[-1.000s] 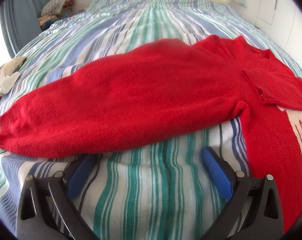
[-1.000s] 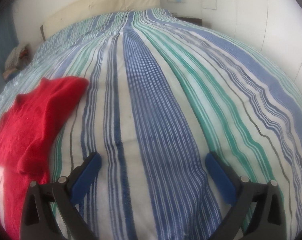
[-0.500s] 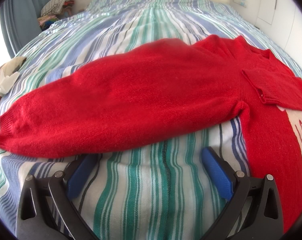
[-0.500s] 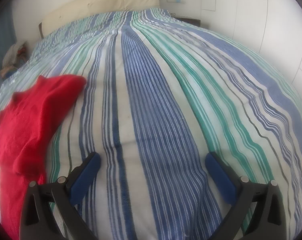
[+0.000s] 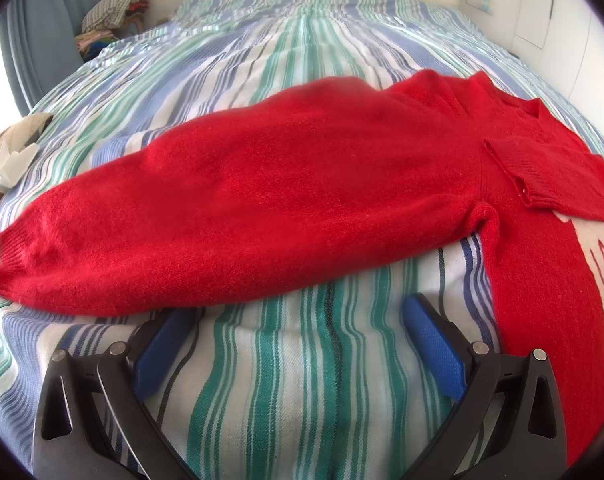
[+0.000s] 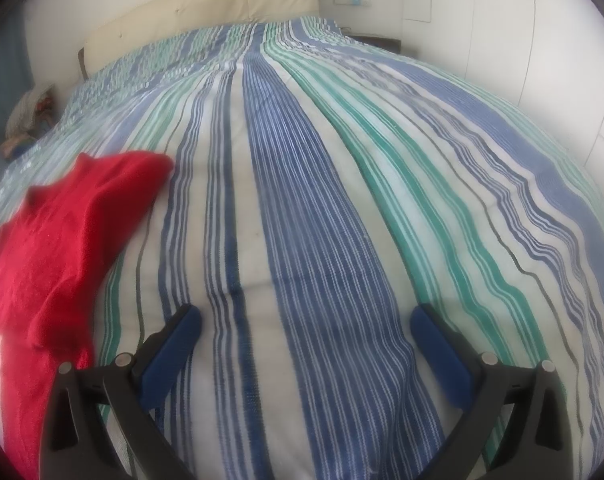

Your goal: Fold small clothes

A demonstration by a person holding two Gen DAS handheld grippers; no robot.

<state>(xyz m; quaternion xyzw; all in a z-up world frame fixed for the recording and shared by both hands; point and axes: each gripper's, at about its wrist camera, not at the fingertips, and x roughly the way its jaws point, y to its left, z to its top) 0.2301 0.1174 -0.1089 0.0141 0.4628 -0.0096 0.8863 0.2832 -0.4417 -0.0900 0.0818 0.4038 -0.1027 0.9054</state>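
Striped bed (image 5: pixel 302 380) carries the red sweater (image 5: pixel 282 208) at frame centre: one sleeve folded across, the other extended, unfolded. Left gripper (image 5: pixel 302 332) and right gripper (image 6: pixel 305 336) fingers spread, empty.

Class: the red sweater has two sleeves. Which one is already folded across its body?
The sleeve on the right of the left wrist view, its ribbed cuff lying on the chest. The other sleeve stretches out flat across the striped bedspread.

Both wrist views low over bed (image 6: pixel 341 200), facing headboard; sweater (image 5: pixel 282 200) apparently shared.
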